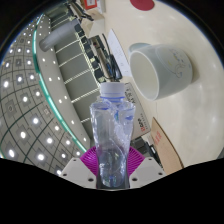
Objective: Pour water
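Two items matter: a clear plastic bottle [110,135] and a white cup [160,70]. The bottle sits between my fingers [88,158], both magenta pads pressed against its lower body, so my jaws are closed on it and carry it.

Position: the bottle runs from my fingertips toward 12 o'clock, its neck and cap end leaning slightly toward 1 o'clock. The cup lies beyond the bottle at about 1 o'clock, its open mouth turned toward me. It appears to stand on a pale table [185,130]. The bottle's top is just beside the cup's rim but, as far as I can judge, not yet over the opening.

Progress: the grasp and lift are done. The pour itself is what remains. No stream of water is visible leaving the bottle, and I cannot tell whether the cup holds any water, nor whether the cap is on or off. I judge the task to be at the approach-and-tilt stage, roughly midway.

Pose: the whole view is strongly rolled. A ceiling [35,100] with rows of small lights fills the 9 o'clock side, while the table fills the 3 o'clock side. That indicates the hand holding me is tipped well over toward the cup, consistent with a pouring tilt. Further tilt and a small advance toward 1 o'clock look necessary.
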Motion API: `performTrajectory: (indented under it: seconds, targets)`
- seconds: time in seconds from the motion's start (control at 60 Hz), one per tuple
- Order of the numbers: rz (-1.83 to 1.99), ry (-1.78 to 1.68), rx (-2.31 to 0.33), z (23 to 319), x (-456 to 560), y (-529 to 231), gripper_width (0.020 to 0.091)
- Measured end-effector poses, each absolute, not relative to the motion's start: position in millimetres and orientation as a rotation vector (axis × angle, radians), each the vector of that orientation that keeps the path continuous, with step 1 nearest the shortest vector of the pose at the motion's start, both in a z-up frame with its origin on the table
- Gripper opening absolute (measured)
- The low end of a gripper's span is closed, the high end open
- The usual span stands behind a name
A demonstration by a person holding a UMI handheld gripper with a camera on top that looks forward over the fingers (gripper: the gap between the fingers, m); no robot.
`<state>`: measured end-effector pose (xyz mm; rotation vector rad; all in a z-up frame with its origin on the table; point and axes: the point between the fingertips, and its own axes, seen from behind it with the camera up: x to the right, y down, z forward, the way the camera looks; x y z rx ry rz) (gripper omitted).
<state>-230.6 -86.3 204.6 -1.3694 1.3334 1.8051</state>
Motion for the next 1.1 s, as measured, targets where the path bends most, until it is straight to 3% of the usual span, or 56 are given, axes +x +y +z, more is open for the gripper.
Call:
performTrajectory:
  seconds: [0.033, 0.183, 0.333, 0.55, 0.7, 0.767, 0.933, 1.1]
  targets:
    - [1.773, 1.283, -1.404, 211.4, -224.1, -106.7, 0.0322]
    - [1.49, 0.946, -1.567, 242.4, -217.3, -73.1, 0.0322]
    - [1.02, 0.561, -1.658, 298.8, -137.4, -87.5, 0.0324]
    - [0.472, 0.225, -1.696, 328.7, -26.3, -87.1, 0.0325]
    - [0.133, 0.036, -1.741, 288.8, 53.7, -82.1, 0.0324]
    - [0.047, -0.032, -1.767, 251.0, 78.4, -77.4, 0.0324]
    - [0.049, -0.082, -1.863, 166.5, 99.5, -79.2, 0.0325]
    - [0.112, -0.102, -1.921, 109.2, 97.2, -83.8, 0.0324]
